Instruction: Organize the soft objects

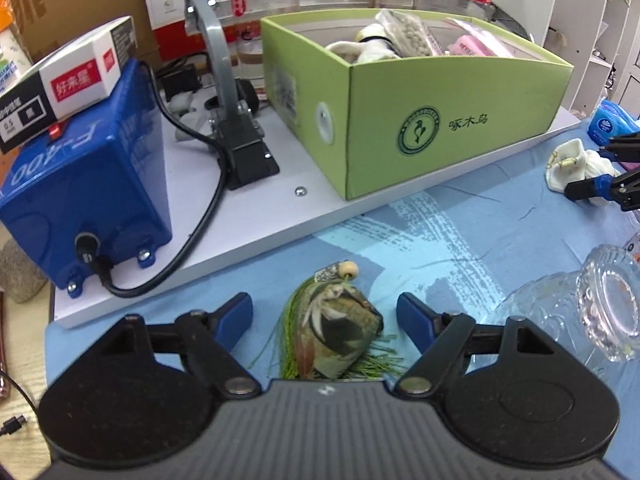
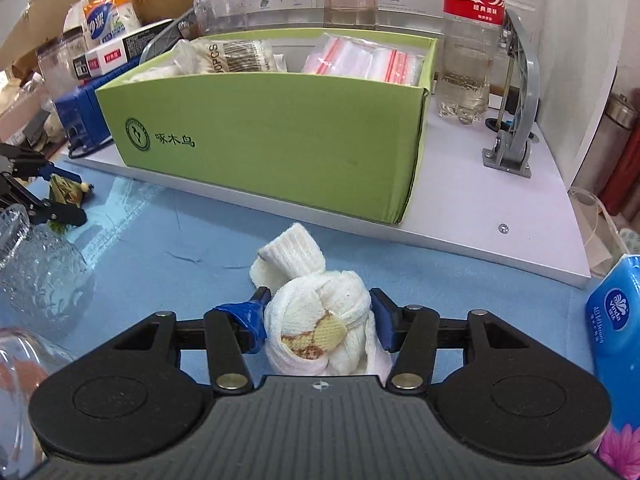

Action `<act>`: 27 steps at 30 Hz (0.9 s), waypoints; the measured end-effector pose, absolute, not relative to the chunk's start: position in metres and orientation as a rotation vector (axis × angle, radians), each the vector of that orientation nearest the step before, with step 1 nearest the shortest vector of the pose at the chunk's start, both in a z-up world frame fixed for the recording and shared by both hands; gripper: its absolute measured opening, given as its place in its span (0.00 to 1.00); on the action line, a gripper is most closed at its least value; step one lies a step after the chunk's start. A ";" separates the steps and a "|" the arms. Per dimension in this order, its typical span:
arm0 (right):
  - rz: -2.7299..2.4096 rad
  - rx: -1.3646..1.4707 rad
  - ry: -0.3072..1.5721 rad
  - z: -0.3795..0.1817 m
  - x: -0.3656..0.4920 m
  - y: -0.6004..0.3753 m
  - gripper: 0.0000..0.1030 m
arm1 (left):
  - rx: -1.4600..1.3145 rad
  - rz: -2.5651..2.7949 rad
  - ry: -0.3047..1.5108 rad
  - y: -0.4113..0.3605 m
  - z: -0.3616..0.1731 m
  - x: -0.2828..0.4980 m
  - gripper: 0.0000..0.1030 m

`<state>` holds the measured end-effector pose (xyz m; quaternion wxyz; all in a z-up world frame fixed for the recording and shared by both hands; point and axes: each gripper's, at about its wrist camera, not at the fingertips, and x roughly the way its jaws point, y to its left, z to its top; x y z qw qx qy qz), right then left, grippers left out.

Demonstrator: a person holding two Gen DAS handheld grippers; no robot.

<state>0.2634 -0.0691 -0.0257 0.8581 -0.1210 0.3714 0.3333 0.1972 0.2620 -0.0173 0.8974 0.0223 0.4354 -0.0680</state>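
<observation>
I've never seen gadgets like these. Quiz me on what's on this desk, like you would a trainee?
1. True or false: the left hand-held gripper is clamped on the tasselled sachet.
2. What sits between the jaws of the right hand-held gripper? A) knotted white cloth; B) tissue pack; C) glass dish.
3. Fill in: the red-striped zip bags lie inside the green ___.
Key: 1 false, its jaws stand open either side; 2 A; 3 box.

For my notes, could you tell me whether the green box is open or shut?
Open: the green box has no lid, and bags show inside.
</observation>
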 end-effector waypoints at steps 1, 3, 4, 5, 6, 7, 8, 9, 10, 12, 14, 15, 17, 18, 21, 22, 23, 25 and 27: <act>0.692 -0.276 0.773 -0.026 0.263 -0.066 0.40 | 0.056 -0.153 0.894 0.260 -0.018 0.197 0.77; 0.673 -0.269 0.780 -0.026 0.265 -0.065 0.44 | 0.057 -0.154 0.890 0.258 -0.018 0.196 0.78; 0.669 -0.267 0.783 -0.026 0.266 -0.065 0.45 | 0.056 -0.151 0.894 0.258 -0.018 0.197 0.78; 0.667 -0.274 0.782 -0.026 0.266 -0.064 0.46 | 0.048 -0.145 0.898 0.258 -0.018 0.197 0.78; 0.662 -0.276 0.783 -0.026 0.267 -0.063 0.49 | 0.046 -0.140 0.901 0.259 -0.018 0.197 0.78; 0.655 -0.269 0.789 -0.026 0.268 -0.064 0.50 | 0.043 -0.135 0.902 0.259 -0.018 0.197 0.78; 0.652 -0.269 0.794 -0.027 0.269 -0.063 0.51 | 0.044 -0.128 0.904 0.259 -0.018 0.197 0.76; 0.651 -0.276 0.794 -0.027 0.269 -0.063 0.52 | 0.040 -0.124 0.907 0.259 -0.017 0.196 0.66; 0.651 -0.276 0.795 -0.027 0.269 -0.062 0.53 | 0.025 -0.124 0.909 0.260 -0.014 0.194 0.58; 0.655 -0.277 0.795 -0.027 0.270 -0.062 0.54 | 0.023 -0.113 0.921 0.261 -0.009 0.191 0.37; 0.661 -0.275 0.794 -0.027 0.270 -0.061 0.45 | 0.004 -0.109 0.940 0.261 -0.006 0.187 0.36; 0.651 -0.265 0.791 -0.026 0.270 -0.062 0.31 | -0.009 -0.114 0.937 0.263 -0.003 0.183 0.36; 0.665 -0.236 0.799 -0.021 0.271 -0.064 0.29 | -0.039 -0.127 0.925 0.265 0.010 0.175 0.36; 0.676 -0.215 0.790 -0.017 0.269 -0.067 0.29 | -0.051 -0.138 0.907 0.266 0.020 0.173 0.36; 0.707 -0.211 0.726 0.012 0.259 -0.071 0.29 | -0.071 -0.180 0.845 0.265 0.060 0.178 0.36; 0.718 -0.205 0.696 0.026 0.258 -0.072 0.29 | -0.068 -0.187 0.816 0.262 0.076 0.186 0.36; 0.724 -0.202 0.669 0.039 0.259 -0.072 0.29 | -0.062 -0.192 0.790 0.260 0.091 0.195 0.36; 0.721 -0.206 0.596 0.070 0.266 -0.068 0.29 | -0.045 -0.198 0.733 0.253 0.120 0.217 0.36; 0.716 -0.215 0.540 0.095 0.277 -0.060 0.30 | -0.043 -0.211 0.692 0.245 0.142 0.242 0.36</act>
